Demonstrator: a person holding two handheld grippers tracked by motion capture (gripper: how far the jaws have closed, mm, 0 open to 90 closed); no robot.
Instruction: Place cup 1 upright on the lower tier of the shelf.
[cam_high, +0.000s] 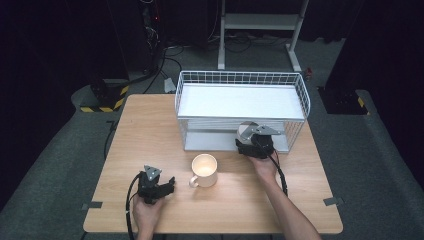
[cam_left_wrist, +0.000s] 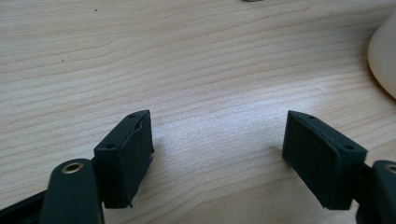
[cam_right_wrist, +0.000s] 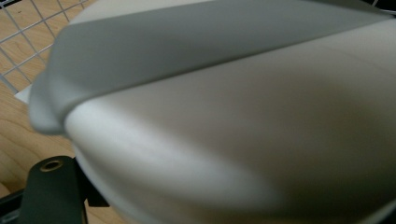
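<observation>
We see a wooden table (cam_high: 150, 130) on grey floor (cam_high: 50, 150). Behind it, we see a white metal stand (cam_high: 260, 22) and black cables (cam_high: 155, 70).

A wire rack (cam_high: 242, 107) stands on the bench (cam_high: 150, 135), toward its far right part. A mug (cam_high: 204, 170) sits on the bench in front of the rack, near the rack's left half, its handle turned to the left. Left of the mug and a little nearer the person, the left gripper (cam_high: 170, 186) rests low over the bench. The right gripper (cam_high: 248, 135) is right of the mug, at the rack's front edge, with a rounded dish (cam_right_wrist: 243, 135) close before it.
</observation>
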